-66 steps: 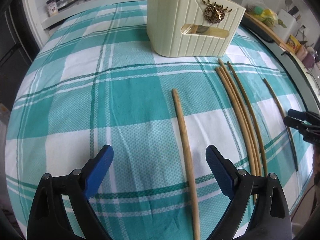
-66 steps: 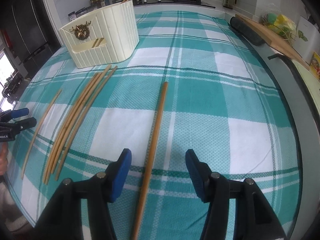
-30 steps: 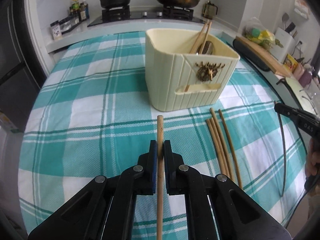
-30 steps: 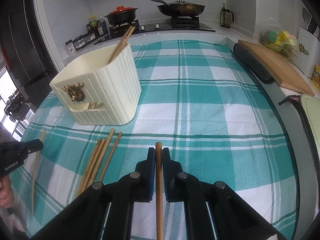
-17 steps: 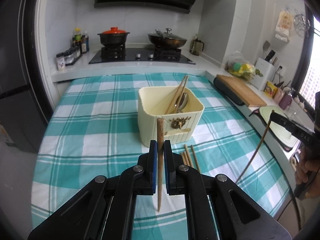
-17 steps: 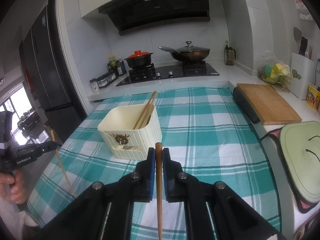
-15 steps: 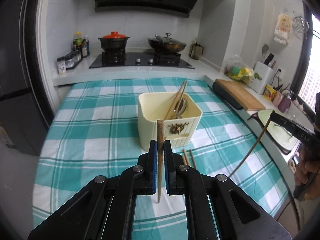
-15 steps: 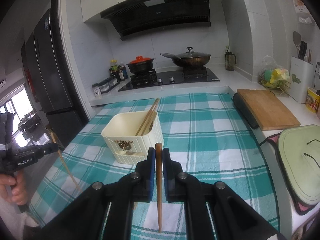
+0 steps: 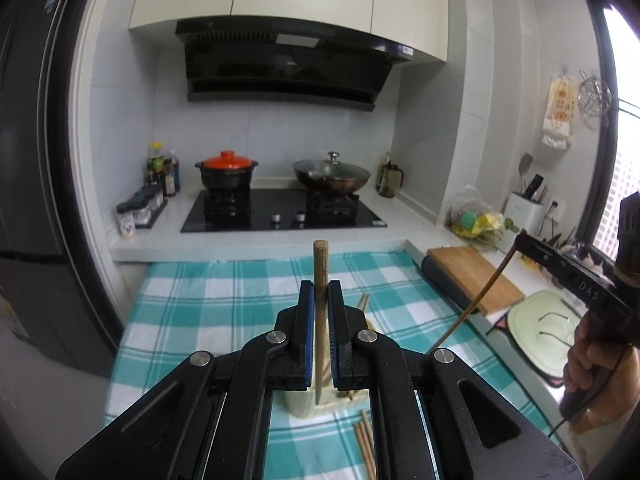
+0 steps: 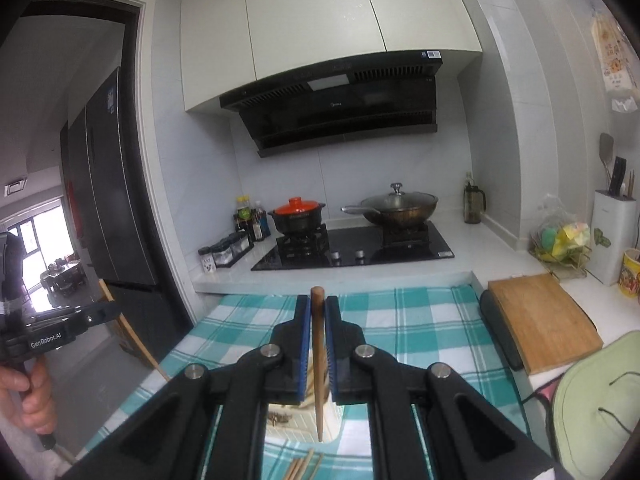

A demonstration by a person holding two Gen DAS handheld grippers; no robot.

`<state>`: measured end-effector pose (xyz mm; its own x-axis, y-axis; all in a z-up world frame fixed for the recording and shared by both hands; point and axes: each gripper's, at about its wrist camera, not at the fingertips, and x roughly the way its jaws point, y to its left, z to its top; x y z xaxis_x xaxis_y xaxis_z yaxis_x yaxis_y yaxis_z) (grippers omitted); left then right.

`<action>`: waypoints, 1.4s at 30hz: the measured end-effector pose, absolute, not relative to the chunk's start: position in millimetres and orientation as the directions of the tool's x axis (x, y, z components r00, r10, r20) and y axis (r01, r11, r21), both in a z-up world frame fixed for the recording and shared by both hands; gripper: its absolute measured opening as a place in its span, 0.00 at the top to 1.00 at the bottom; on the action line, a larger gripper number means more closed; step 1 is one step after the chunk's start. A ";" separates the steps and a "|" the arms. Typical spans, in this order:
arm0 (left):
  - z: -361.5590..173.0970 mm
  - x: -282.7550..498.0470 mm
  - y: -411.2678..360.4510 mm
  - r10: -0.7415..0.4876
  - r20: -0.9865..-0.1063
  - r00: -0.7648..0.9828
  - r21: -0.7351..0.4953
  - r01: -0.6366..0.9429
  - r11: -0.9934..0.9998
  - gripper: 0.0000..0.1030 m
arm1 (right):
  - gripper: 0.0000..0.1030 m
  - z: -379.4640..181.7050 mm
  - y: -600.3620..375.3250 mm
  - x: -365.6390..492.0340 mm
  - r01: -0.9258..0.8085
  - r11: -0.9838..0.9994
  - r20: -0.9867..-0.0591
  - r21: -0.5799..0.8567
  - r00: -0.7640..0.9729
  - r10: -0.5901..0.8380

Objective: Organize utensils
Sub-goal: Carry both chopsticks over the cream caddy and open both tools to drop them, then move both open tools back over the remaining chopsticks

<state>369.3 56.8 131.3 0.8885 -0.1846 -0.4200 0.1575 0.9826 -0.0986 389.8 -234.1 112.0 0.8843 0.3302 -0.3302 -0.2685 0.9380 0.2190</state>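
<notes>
Both our grippers, left gripper (image 9: 319, 308) and right gripper (image 10: 317, 320), have risen, each clamped on 1 upright chopstick (image 9: 320, 280), tips hanging above the holder (image 9: 304, 406) below.

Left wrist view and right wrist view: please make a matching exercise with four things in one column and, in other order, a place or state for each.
Things:
1. light chopstick
2. cutting board
3. cream utensil holder
4. orange-lidded pot

Places or states:
A. on the stove
B. on the checked cloth, mostly hidden behind the left gripper
C. clamped in the left gripper
D. on the counter beside the cloth

Pairs: 1-C, 2-D, 3-B, 4-A
</notes>
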 end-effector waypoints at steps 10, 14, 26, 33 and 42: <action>88.8 467.1 46.1 -0.169 -0.539 0.825 -0.131 0.116 0.985 0.96 | 0.93 103.9 -196.0 473.6 -0.296 0.919 -0.390 0.262 0.838 0.381; 46.0 497.4 37.5 -0.159 -0.630 0.760 -0.127 0.101 0.987 0.96 | 0.93 58.1 -182.1 506.6 -0.287 0.912 -0.519 0.294 0.753 0.404; 12.6 514.2 43.9 -0.076 -0.716 0.694 -0.082 0.024 0.996 0.46 | 0.77 -23.1 -166.4 568.2 -0.256 0.939 -0.702 0.232 0.624 0.343; 60.5 441.0 84.4 0.002 -0.694 0.720 0.040 0.036 0.999 0.28 | 0.70 44.5 -184.8 513.5 -0.313 0.930 -0.618 0.192 0.698 0.362; 17.3 305.7 89.5 0.044 -0.739 0.672 0.183 0.137 0.974 0.17 | 0.59 77.0 -229.1 382.2 -0.320 0.947 -0.599 0.028 0.753 0.272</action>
